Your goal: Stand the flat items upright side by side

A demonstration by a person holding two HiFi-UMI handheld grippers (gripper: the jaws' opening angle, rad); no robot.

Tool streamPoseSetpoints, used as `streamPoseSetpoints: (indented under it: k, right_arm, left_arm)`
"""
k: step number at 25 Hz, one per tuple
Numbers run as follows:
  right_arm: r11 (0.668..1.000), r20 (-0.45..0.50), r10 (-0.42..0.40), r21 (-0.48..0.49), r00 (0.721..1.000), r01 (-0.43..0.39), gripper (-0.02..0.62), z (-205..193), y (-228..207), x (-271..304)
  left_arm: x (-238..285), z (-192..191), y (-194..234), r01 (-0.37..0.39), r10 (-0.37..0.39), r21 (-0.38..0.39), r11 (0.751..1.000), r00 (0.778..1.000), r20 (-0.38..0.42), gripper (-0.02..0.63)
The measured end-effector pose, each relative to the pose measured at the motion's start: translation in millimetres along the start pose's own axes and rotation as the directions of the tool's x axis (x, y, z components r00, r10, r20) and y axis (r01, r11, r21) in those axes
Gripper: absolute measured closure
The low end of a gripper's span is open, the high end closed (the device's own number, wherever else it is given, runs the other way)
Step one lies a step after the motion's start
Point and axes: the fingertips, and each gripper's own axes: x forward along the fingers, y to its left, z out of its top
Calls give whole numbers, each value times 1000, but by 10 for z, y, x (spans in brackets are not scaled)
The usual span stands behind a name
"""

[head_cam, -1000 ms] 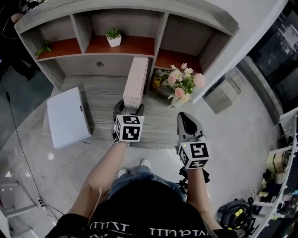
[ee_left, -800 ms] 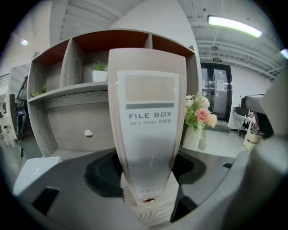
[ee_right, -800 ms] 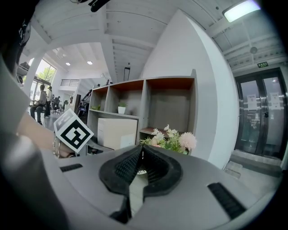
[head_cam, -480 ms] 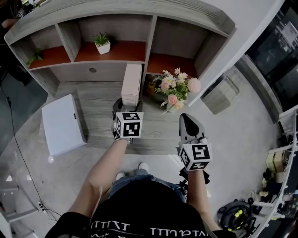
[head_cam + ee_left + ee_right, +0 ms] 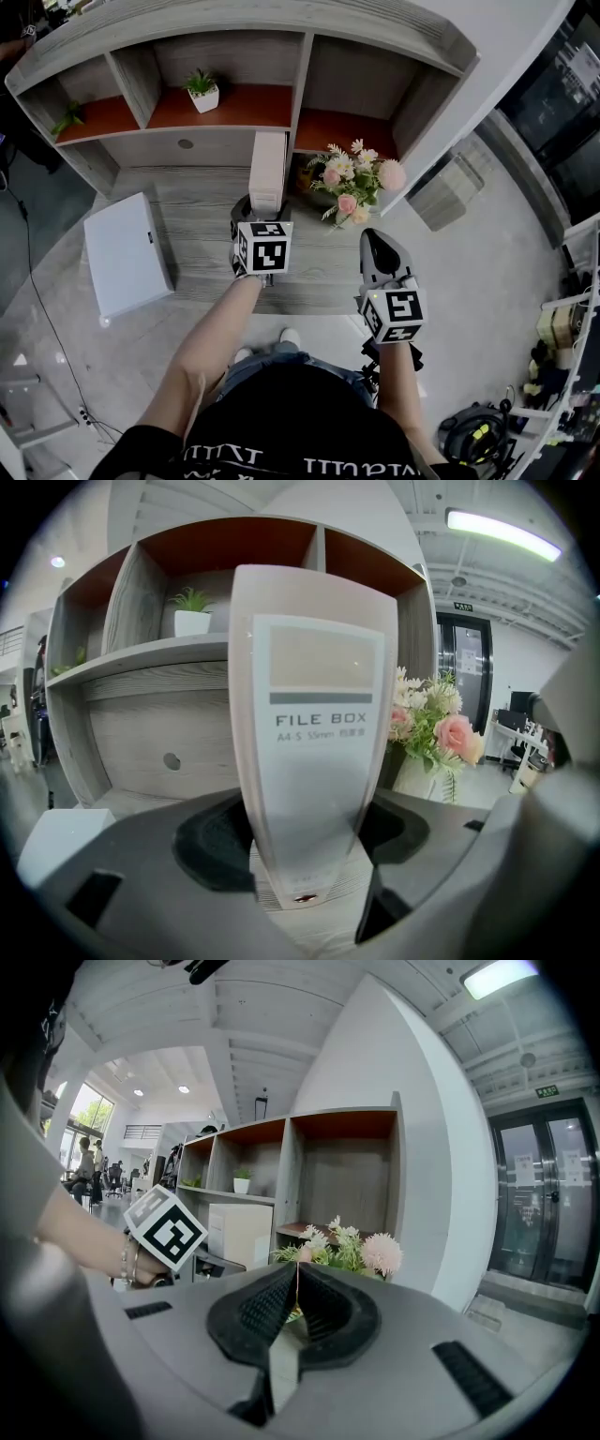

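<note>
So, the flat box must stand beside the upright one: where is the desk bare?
Bare desktop lies between the flat white box and the upright file box. Right of the file box it is crowded: the flower bouquet stands close.

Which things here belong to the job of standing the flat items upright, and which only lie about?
Job: file box, upright in the left tool; second file box, flat on the desk.
Lying about: flowers; potted plant on the shelf; right tool, shut and idle.
</note>
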Motion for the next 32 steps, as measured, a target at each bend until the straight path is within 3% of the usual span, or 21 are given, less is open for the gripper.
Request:
streamPoseSetpoints:
  k: [8, 15, 26, 32]
  right_arm:
    - [1000, -9, -6, -2, 1000, 6, 578, -3, 64, -105]
    - [999, -6, -38, -11, 999, 38, 579, 56, 135, -281]
    - [995, 18, -90, 33, 996, 89, 580, 137, 593, -635]
    - [992, 40, -106, 79, 994, 103, 580, 175, 959, -825]
  left_arm:
    - [13, -11, -28, 31, -31, -4, 1000, 999, -19, 291]
    - [-172, -35, -12, 108, -108, 6, 994, 994, 2, 173]
    - [-971, -13, 54, 268, -272, 55, 962, 959, 81, 112]
    - [-1465, -13, 356, 277, -282, 56, 959, 952, 119, 114]
